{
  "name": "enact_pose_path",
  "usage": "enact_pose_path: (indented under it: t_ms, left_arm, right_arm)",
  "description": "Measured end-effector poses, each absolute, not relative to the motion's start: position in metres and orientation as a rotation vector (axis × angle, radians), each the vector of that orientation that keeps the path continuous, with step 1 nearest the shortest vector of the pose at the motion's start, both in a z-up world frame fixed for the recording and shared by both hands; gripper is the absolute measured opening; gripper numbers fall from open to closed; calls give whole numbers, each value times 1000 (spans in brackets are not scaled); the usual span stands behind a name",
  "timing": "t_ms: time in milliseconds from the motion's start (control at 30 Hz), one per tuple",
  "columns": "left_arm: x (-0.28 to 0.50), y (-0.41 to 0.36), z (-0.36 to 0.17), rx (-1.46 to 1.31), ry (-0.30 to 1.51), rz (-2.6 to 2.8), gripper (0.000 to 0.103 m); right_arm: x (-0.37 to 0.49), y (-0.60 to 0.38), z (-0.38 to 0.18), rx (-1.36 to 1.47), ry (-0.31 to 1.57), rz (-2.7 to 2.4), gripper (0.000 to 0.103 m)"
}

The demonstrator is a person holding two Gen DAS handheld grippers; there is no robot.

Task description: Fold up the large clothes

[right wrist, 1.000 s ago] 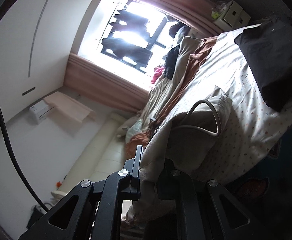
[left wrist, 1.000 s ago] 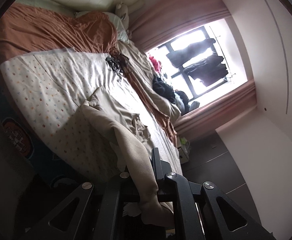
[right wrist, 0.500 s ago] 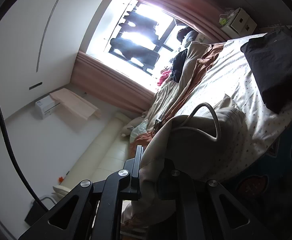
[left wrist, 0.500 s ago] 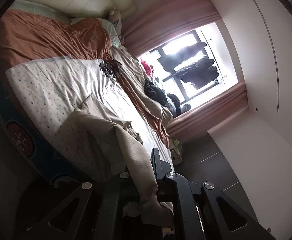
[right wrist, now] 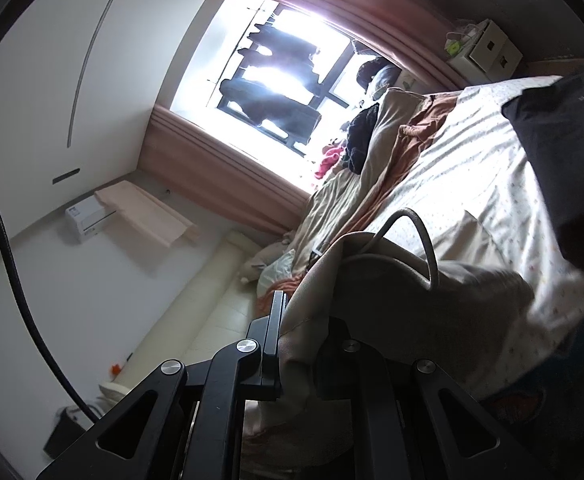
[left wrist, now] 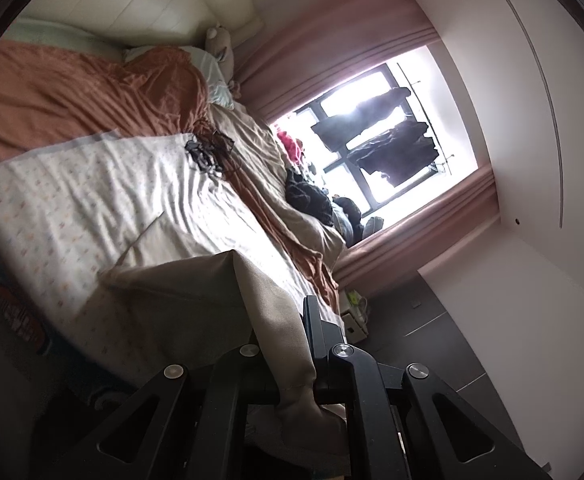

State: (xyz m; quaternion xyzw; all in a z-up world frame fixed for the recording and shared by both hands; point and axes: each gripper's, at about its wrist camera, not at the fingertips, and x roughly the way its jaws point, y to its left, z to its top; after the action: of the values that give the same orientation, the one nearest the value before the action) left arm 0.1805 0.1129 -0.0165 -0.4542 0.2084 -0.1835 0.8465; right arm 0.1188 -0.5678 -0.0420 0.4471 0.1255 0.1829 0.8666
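A beige garment (left wrist: pixel 196 284) hangs stretched over the dotted white bed sheet (left wrist: pixel 92 200). My left gripper (left wrist: pixel 292 344) is shut on one edge of it, and the cloth runs between the black fingers (left wrist: pixel 316 332) and out behind them. In the right wrist view the same beige garment (right wrist: pixel 404 292), with a pale drawstring loop (right wrist: pixel 424 236) on top, drapes from my right gripper (right wrist: pixel 300 340), which is shut on its other edge. The cloth hides the right-hand fingertip there.
A rust-brown blanket (left wrist: pixel 72 92) and beige duvet (left wrist: pixel 292 196) cover the far side of the bed. A dark folded garment (right wrist: pixel 564 152) lies on the sheet, and a black tangle (left wrist: pixel 208 152) too. Dark clothes (left wrist: pixel 312 196) pile by the bright window (left wrist: pixel 384 136). White boxes (right wrist: pixel 488 48) stand on the floor.
Both grippers have risen with the beige garment. Its near part has lifted off the sheet and now spreads as a taut flat panel instead of a crumpled heap.
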Motion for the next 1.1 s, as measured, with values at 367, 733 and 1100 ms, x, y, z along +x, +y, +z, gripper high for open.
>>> enact_pose_path:
  t_ms: [367,733,1100]
  left_arm:
    - [300,92,11,-878,493,-357,7]
    - [418,84,-48,-857,645,-268,7]
    - [495,73,-127,-838,792,-194,8]
  right_arm:
    - [222,-576,-23,930,269,343,12]
    - [334,-578,-55,932,370,265,12]
    - [399,-582,-126,966,499,182,12]
